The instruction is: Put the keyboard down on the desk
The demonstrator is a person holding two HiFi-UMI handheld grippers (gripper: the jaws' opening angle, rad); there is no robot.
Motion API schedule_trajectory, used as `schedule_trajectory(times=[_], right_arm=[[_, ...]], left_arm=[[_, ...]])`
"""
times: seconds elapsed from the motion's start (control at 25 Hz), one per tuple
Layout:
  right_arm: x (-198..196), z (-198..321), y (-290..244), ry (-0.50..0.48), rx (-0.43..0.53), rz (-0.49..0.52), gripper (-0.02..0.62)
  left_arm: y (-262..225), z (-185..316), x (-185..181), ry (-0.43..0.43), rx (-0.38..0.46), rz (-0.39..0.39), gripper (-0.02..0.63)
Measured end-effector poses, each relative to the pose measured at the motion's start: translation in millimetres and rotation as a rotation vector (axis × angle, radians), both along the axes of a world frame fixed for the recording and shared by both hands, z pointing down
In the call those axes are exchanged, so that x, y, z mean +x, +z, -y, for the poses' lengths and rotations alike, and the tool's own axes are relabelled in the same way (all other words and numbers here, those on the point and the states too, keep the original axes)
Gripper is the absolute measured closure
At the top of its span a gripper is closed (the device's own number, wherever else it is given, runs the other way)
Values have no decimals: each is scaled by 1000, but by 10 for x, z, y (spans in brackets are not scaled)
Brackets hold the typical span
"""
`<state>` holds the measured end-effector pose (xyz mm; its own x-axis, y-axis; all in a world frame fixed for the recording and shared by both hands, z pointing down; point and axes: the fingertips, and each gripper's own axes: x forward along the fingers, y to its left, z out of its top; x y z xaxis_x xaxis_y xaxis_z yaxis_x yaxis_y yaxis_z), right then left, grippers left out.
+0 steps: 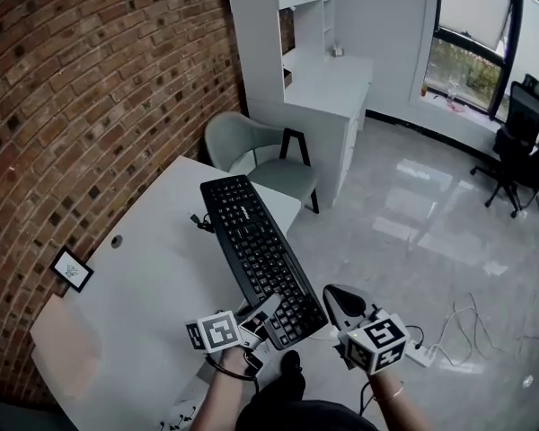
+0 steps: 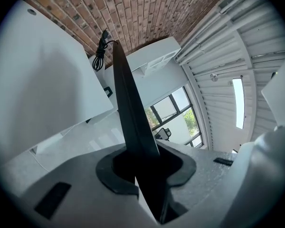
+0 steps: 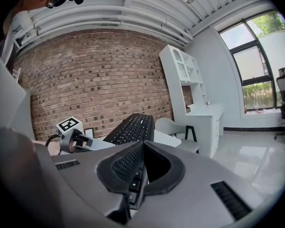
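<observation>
Black plastic was pinched in both tools. The left tool (image 1: 262,320) was clamped on the near left corner of the keyboard (image 1: 256,250) and the right tool (image 1: 335,308) on its near right corner, each biting the thin edge. The keyboard ran lengthwise away from the person toward the grey chair (image 1: 251,151). It lay along the right edge of the white tabletop (image 1: 153,285), seemingly lifted clear. The bare tabletop lay leftward and below, on the left tool's side.

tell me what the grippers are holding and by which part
Both hold the black keyboard by its near short end: left gripper at one corner, right gripper at the other.
</observation>
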<state>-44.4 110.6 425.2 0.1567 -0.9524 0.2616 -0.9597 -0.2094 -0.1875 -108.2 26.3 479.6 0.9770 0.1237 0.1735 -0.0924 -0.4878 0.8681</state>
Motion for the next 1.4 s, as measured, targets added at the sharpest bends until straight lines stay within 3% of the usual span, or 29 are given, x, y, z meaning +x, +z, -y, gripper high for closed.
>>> schedule_trajectory(times=[0.32,0.72,1.16,1.4], right_arm=[[490,679,116,8,-32,13,589],[1085,1079,224,1,-60,23,589],[1844,1878,336,-217,-68,45,589],[2005,2318,422,-378,-99,60,589]], left_arm=[[126,721,569,-13,-46,-1,505],[414,1251,1096,-69,-65,47,505],[695,1820,1564,-294,-110,93,506],[812,2180,1694,-437,-127,109,506]])
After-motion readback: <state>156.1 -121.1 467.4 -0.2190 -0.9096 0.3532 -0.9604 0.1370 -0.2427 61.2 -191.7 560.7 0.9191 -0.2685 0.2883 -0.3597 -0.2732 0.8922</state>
